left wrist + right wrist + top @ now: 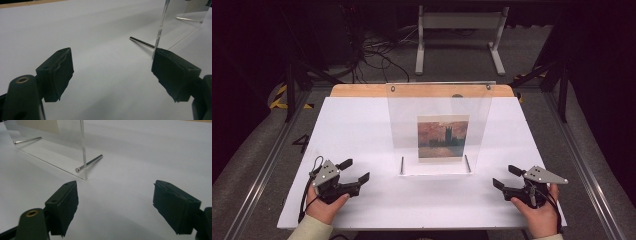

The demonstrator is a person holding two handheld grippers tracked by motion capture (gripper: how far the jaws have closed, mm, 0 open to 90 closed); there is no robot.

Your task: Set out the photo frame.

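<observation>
Now my left gripper (356, 170) and right gripper (506, 176) hover with jaws apart, empty, either side of the clear acrylic frame (439, 107) standing upright on the table (362, 125).

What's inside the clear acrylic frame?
The acrylic frame holds a small painting print: dark towers against an orange sky. Two metal pins pass through its base. The print's back is hidden.

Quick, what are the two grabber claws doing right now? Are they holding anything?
Left gripper: open, holding nothing, over the white table.
Right gripper: open, holding nothing, near the clear picture stand.
</observation>
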